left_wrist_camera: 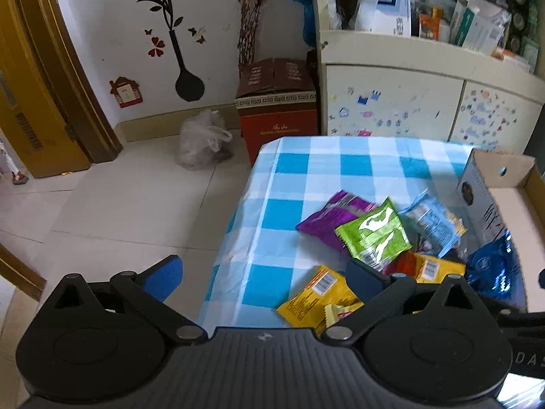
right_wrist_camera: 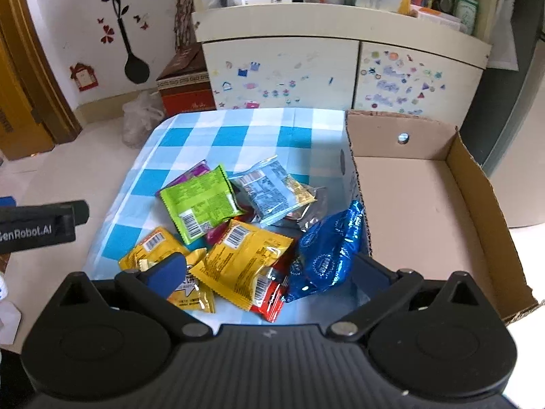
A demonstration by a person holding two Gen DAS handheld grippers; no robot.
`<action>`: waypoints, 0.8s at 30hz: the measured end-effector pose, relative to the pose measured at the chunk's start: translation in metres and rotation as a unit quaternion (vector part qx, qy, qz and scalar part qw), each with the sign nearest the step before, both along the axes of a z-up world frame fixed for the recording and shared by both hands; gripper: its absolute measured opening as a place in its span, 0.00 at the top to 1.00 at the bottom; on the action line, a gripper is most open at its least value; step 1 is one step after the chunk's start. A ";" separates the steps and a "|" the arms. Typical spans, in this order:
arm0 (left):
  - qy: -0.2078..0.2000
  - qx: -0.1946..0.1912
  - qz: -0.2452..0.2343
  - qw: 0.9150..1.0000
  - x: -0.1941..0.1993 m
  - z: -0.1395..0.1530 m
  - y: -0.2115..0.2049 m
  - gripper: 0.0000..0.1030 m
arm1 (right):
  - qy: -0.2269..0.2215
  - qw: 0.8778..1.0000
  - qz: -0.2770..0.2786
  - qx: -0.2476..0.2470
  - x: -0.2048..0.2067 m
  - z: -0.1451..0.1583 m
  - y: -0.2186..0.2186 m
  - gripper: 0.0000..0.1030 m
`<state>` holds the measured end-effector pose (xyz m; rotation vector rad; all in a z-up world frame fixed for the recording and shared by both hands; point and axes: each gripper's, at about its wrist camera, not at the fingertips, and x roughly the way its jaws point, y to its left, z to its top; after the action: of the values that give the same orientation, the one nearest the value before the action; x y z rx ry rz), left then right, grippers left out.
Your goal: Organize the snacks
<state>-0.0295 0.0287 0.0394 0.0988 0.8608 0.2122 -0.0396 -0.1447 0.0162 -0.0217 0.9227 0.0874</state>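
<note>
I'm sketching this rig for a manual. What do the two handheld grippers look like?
Both look alike: a black ribbed body with two round black discs, black linkage arms on silver pivot pins, and blue pads on the jaws. That holds for the left gripper and the right gripper. Seen from the right wrist, the left one's black side carries white "Robot.AI" lettering.

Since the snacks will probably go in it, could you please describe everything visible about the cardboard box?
The cardboard box is a shallow, open-topped tray of plain brown corrugated board, white and printed on its outer wall. It looks empty. A small round hole pierces its far wall. It rests on the checked tablecloth at the table's right side, and the blue foil packet leans against its left wall.
</note>
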 end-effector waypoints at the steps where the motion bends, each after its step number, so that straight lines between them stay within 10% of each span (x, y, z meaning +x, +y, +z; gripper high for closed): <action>1: 0.005 0.003 0.001 1.000 0.000 -0.002 -0.001 0.00 | 0.002 1.000 -0.002 -0.006 0.001 -0.001 0.000 0.01; 24: 0.036 0.025 -0.025 0.999 0.004 -0.019 -0.032 0.00 | -0.001 0.999 -0.038 -0.007 0.007 -0.004 -0.003 0.01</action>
<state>-0.0257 -0.0033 0.0204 0.1753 0.9239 0.1833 -0.0331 -0.1474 0.0124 0.0014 0.9202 0.0102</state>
